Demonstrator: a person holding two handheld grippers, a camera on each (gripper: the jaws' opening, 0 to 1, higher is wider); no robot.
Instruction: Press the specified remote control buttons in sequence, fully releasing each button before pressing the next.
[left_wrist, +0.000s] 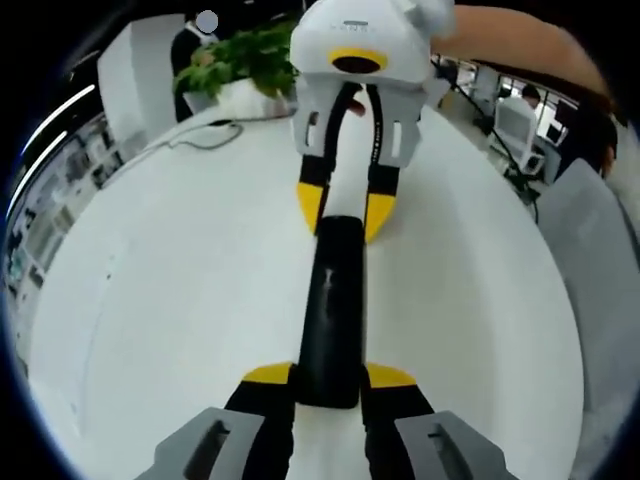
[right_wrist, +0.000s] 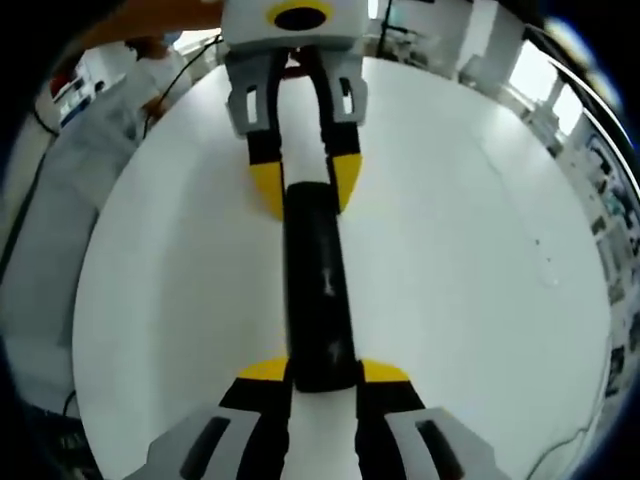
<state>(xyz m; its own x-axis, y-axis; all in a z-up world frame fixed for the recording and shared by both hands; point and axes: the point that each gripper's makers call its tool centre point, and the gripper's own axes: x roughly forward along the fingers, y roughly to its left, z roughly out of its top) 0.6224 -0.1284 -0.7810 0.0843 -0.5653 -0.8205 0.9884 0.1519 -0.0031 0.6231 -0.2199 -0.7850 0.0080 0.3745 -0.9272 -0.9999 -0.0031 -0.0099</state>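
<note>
Both tools, left tool (left_wrist: 328, 378) and right tool (right_wrist: 323, 372), are grasping the long black plastic remote control (left_wrist: 330, 310) over the white round surface (left_wrist: 170, 300); I judge it best kept level, one end freed before pressing.

No legible text anywhere — the only lettering is a faint grey line on the white housing of the right hand-held gripper (left_wrist: 345, 220), seen in the left gripper view, too blurred to read. The black remote (left_wrist: 330, 310) shows no readable markings.

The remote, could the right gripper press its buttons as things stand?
Probably not: the right gripper is closed on one end of the remote, the left gripper on the other, so neither is free.
</note>
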